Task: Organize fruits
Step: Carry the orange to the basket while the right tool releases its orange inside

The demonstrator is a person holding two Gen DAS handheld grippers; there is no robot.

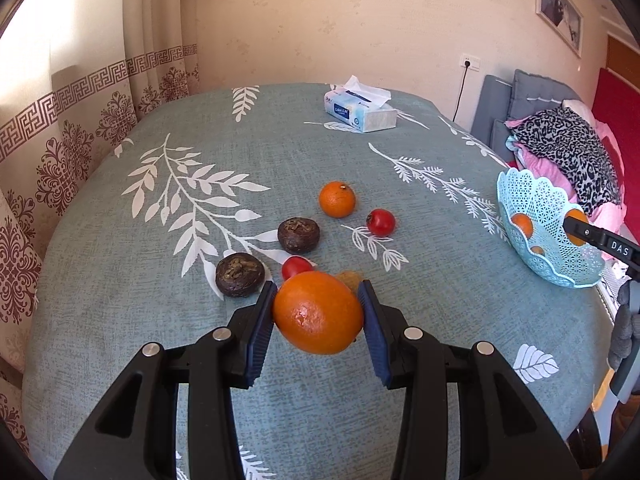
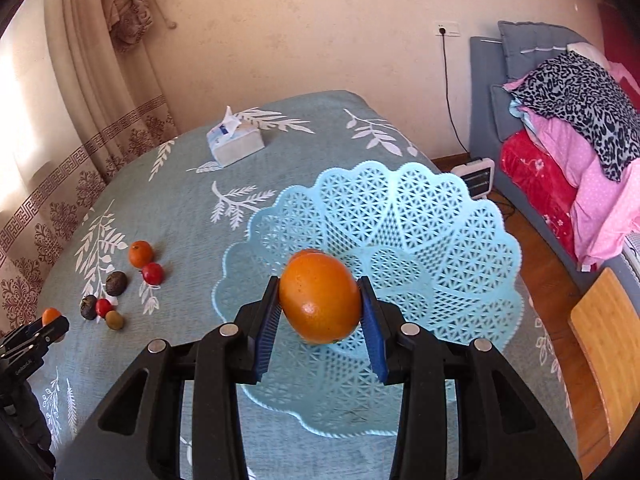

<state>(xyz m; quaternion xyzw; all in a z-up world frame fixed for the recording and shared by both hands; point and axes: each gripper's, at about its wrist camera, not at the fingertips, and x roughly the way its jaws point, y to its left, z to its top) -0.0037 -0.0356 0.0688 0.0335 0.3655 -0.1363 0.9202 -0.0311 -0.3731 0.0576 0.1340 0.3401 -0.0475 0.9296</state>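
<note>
Left gripper (image 1: 319, 312): clamped across the waist of a big orange (image 1: 318, 312), blue pads pressed on both flanks, fruit lifted just above the tablecloth (image 1: 120, 312) near the loose pile.

Big orange, handling: I judge it firm and fairly weighty, with a waxy, glossy peel that could slide; the pads sit at its widest part, which looks like the safest hold.

Dark round fruits (image 1: 240, 274): two of them left of centre on the cloth, rough, wrinkled skin; probably grippy but softer, so a gentle squeeze across the middle would suit.

Small red fruits (image 1: 381, 222): one tucked right behind the held orange, another farther back; smooth, thin-skinned by the look, easy to bruise or squirt out of the pads.

Small orange (image 1: 337, 199): sits apart at the back of the group, untouched.

Greenish fruit (image 2: 115, 320): seen only from the right camera, just beside the near dark fruit and red one.

Tissue box (image 1: 360, 112): far side of the table, well apart from the action.

Basket (image 2: 440, 216): pale blue lattice bowl at the right end of the table; light, flexible plastic, I'd guess it shifts if knocked. At least one orange already lies inside.

Right gripper (image 2: 320, 300): closed on a second orange (image 2: 320, 300), held over the basket's hollow, above the fruit already there.

Second orange, handling: same shiny rind, gripped at mid-girth; whether it touches the fruit beneath, I cannot tell.
</note>
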